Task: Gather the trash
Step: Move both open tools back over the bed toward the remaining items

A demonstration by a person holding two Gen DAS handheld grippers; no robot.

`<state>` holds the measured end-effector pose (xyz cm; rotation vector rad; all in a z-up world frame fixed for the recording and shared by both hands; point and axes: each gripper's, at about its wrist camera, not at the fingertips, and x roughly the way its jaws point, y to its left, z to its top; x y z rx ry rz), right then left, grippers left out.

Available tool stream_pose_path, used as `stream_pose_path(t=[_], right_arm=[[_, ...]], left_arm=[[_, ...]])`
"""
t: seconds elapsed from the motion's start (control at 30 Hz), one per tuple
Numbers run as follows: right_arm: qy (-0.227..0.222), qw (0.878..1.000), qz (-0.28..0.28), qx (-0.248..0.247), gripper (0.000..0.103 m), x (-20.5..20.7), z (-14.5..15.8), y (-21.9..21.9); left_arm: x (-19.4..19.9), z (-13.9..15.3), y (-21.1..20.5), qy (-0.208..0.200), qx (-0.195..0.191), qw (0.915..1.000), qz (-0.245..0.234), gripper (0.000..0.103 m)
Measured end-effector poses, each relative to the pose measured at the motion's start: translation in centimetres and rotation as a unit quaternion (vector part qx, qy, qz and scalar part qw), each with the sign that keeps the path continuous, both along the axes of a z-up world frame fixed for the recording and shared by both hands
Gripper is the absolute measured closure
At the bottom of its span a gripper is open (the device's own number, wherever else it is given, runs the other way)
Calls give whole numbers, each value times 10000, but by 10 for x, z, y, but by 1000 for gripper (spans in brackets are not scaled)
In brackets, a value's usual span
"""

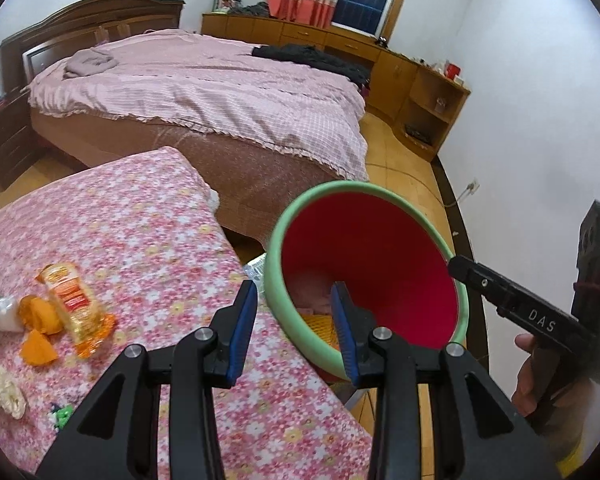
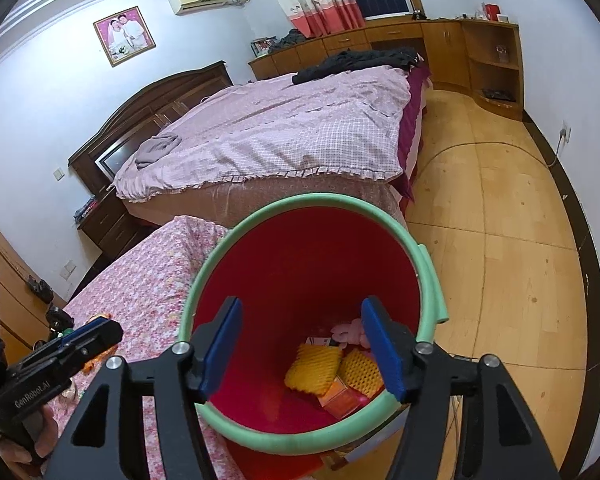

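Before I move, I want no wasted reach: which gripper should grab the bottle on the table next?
Left. The left gripper is open and empty at the table edge, with the bottle just to its left. The right gripper, also open, hangs over the bin, farther from it.

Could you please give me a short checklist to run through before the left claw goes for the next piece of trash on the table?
1. Left claw open and holding nothing: ok.
2. Right claw open above the bin, nothing in it: ok.
3. Red bin beside the table, mouth unobstructed: ok.
4. Bin has room: ok, only yellow foam nets and a few scraps at the bottom.
5. Trash left on the floral tablecloth: not ok, the small bottle and orange peel remain.
6. Bottle capped or empty: cannot tell.
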<state>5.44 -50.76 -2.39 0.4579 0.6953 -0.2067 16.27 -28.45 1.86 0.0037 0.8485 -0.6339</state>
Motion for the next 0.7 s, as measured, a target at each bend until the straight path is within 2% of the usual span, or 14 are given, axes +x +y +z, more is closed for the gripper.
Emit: stream_pose_path(t=[0.4, 0.7], right_arm=[[-116, 9991, 395, 67, 38, -2, 14, 50], [-159, 9965, 807, 162, 38, 3, 18, 102]], left_arm=[[-11, 17, 65, -177, -76, 9982, 571, 65], [-16, 17, 129, -107, -28, 9926, 1206, 65]])
